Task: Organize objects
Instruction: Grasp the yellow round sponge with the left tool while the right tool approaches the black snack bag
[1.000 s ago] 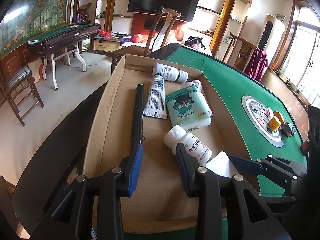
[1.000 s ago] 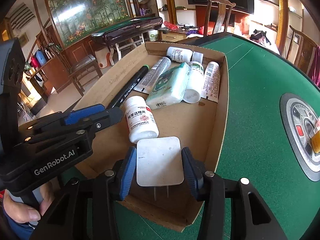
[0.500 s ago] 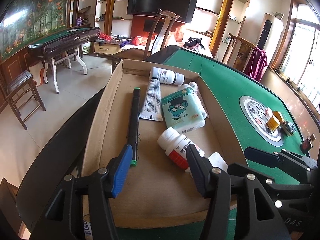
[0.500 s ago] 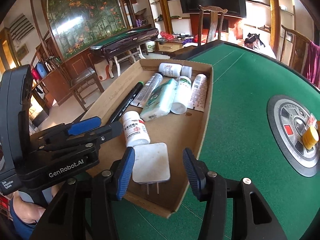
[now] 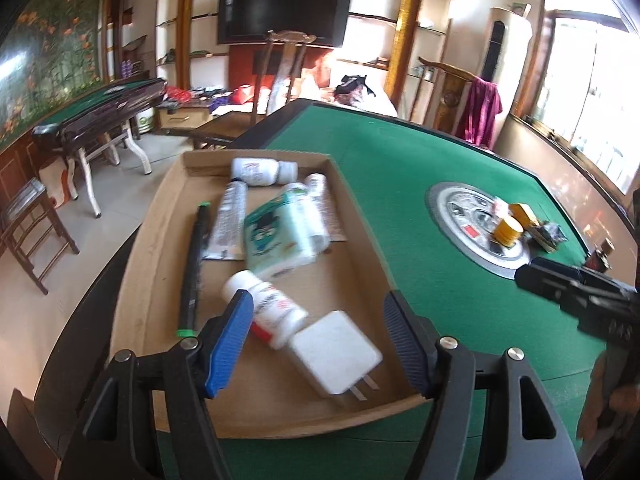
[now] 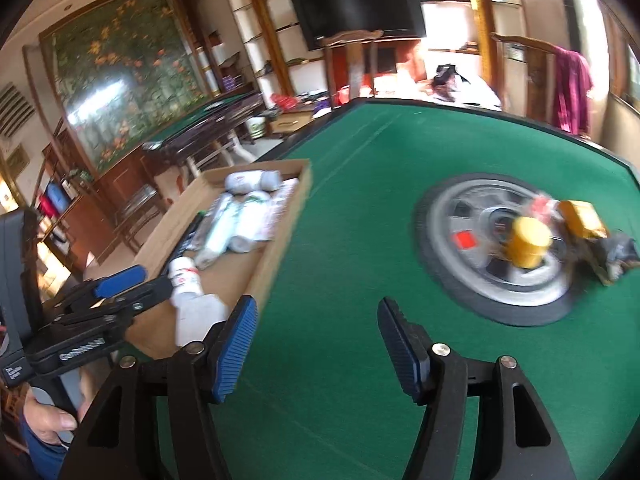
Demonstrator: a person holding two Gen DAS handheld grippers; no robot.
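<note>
Left hand-held gripper [image 5: 318, 340] jaws just widening, apart over white charger [image 5: 335, 353] in cardboard tray [image 5: 360, 216], lower centre; right hand-held gripper [image 6: 316, 344] widening, empty above green table [image 6: 360, 208]

- The right gripper [image 6: 316, 344] hung over bare green bench [image 6: 360, 208], jaws just opened, nothing between them.
- The cardboard tray [image 6: 276, 252] lay left.
- A yellow jar [image 6: 526, 246] stood far right.

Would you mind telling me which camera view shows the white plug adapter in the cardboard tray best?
The left wrist view: the white plug adapter lies whole in the cardboard tray, prongs visible. In the right wrist view it is a blurred white patch at the tray's near end.
</note>
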